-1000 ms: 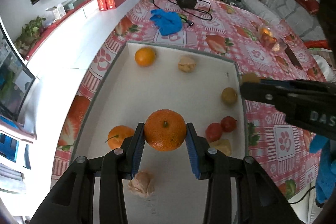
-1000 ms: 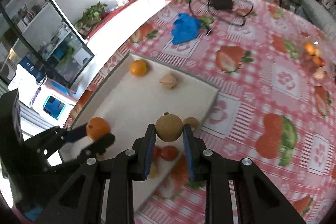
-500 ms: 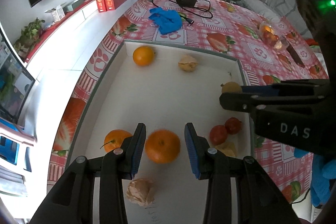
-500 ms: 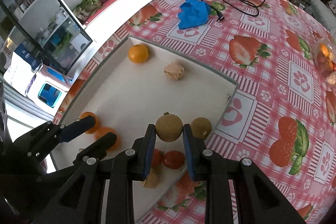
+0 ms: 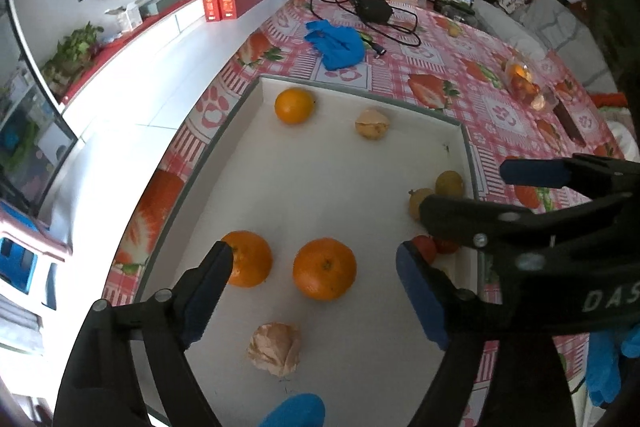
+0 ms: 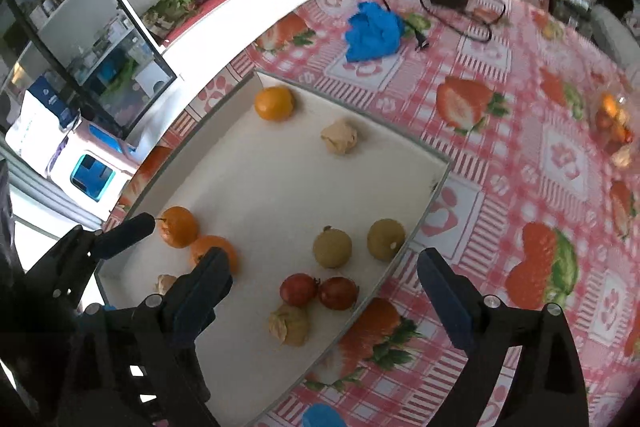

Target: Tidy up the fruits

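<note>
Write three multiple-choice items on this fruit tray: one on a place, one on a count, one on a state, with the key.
1. Where do the two red fruits lie in the tray?
A. in the far corner
B. near its edge, between the yellow-green fruits and a crumpled paper ball
C. on the tablecloth

2. How many oranges are in the tray?
A. one
B. three
C. five

3. What is pressed between the jaws of the left gripper?
A. nothing
B. an orange
C. a red fruit

Key:
1 B, they sit below the yellow-green pair and above a paper ball.
2 B, two near oranges and a far one.
3 A, the jaws are opening, wide of the orange.
</note>
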Demonstrator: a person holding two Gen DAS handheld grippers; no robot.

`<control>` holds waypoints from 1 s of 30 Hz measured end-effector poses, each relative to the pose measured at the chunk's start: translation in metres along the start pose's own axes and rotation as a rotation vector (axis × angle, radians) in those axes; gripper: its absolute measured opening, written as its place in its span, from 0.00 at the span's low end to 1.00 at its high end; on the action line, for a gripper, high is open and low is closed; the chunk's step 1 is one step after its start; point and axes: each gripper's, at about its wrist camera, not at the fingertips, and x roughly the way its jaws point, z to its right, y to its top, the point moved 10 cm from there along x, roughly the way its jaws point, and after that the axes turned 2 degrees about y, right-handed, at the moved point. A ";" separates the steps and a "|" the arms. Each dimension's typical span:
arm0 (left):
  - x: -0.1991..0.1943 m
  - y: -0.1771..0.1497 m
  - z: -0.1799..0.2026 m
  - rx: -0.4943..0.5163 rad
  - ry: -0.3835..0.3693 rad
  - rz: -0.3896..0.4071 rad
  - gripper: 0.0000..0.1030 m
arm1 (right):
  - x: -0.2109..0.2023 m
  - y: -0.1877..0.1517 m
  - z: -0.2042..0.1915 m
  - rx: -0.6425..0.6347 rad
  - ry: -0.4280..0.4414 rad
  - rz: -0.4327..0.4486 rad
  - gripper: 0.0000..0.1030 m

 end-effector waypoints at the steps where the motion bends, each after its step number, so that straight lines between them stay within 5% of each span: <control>1: -0.002 0.000 -0.001 -0.013 -0.003 0.003 0.92 | -0.003 0.001 0.000 -0.004 -0.008 0.005 0.93; 3: -0.008 0.001 -0.004 -0.037 0.002 0.017 1.00 | -0.007 0.001 0.002 -0.002 -0.026 0.012 0.93; 4: -0.010 0.001 -0.004 -0.042 0.001 0.025 1.00 | -0.009 0.000 0.004 0.003 -0.035 0.011 0.99; 13: -0.023 -0.002 -0.005 -0.015 0.090 0.031 1.00 | -0.018 -0.011 0.004 -0.046 -0.100 -0.012 1.00; 20: -0.024 -0.018 -0.001 -0.027 0.059 -0.030 1.00 | -0.019 -0.016 0.000 -0.062 -0.115 -0.033 1.00; 30: -0.044 -0.013 -0.019 -0.100 0.105 0.028 1.00 | -0.026 -0.023 0.006 -0.003 -0.088 -0.026 1.00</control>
